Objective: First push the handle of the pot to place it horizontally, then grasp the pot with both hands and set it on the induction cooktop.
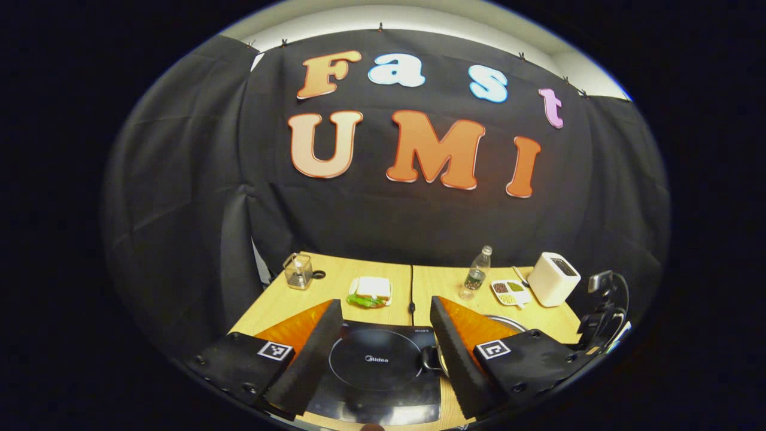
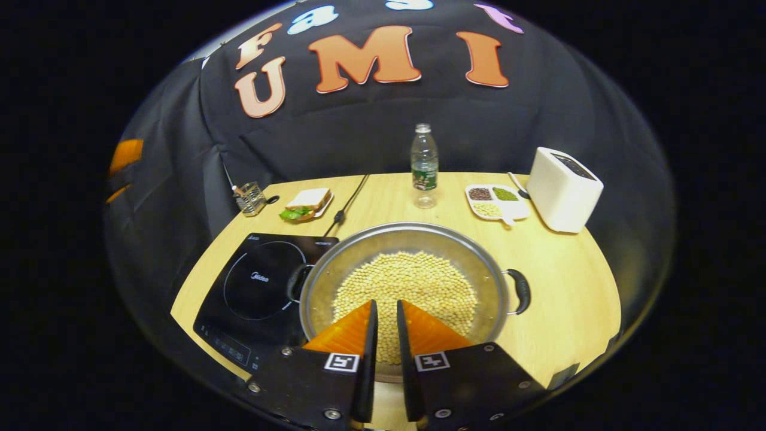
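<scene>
Left hand-held gripper [image 1: 386, 335]: jaws spread wide, holding nothing, poised above the flat black induction cooktop [image 1: 377, 371] on the pale wooden tabletop [image 1: 389, 281]. Right hand-held gripper [image 2: 383, 335]: jaws drawn to a narrow slit with nothing between them, above the near rim of the round steel pot [image 2: 407, 281], which is filled with yellow beans. The pot rests on the tabletop just right of the cooktop, its two black handles [image 2: 519, 291] pointing left and right; the left one overlaps the cooktop's edge.
</scene>
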